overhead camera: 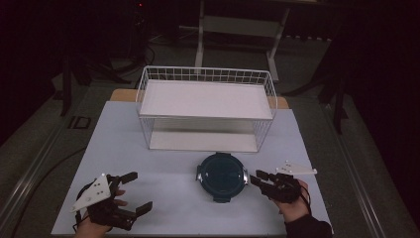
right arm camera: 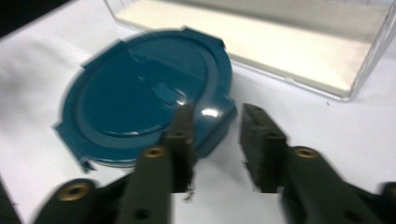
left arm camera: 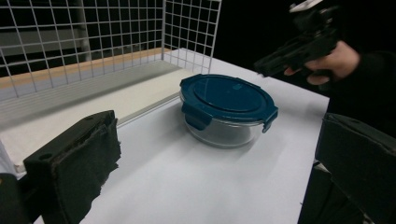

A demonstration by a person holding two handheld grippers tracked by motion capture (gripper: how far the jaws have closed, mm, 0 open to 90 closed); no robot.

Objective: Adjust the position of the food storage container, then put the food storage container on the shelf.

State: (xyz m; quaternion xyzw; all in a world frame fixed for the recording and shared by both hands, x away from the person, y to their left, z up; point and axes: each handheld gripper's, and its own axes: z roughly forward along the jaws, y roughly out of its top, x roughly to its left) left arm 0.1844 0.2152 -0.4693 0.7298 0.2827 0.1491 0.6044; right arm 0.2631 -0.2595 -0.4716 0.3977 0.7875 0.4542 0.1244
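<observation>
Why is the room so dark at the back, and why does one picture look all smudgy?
High view: the white table is lit, but the room behind the wire rack fades to black. Right gripper view: smeared by blur, so the blue lid has soft edges and a small bright glint near its rim. Left gripper view: the container is sharp, while the near black jaws are soft and dark.

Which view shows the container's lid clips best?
The left gripper view: the container sits whole and sharp, side-on, with two clips folded down over the glass bowl. The high view gives it small from above; the right gripper view shows its lid blurred, partly behind a jaw.
</observation>
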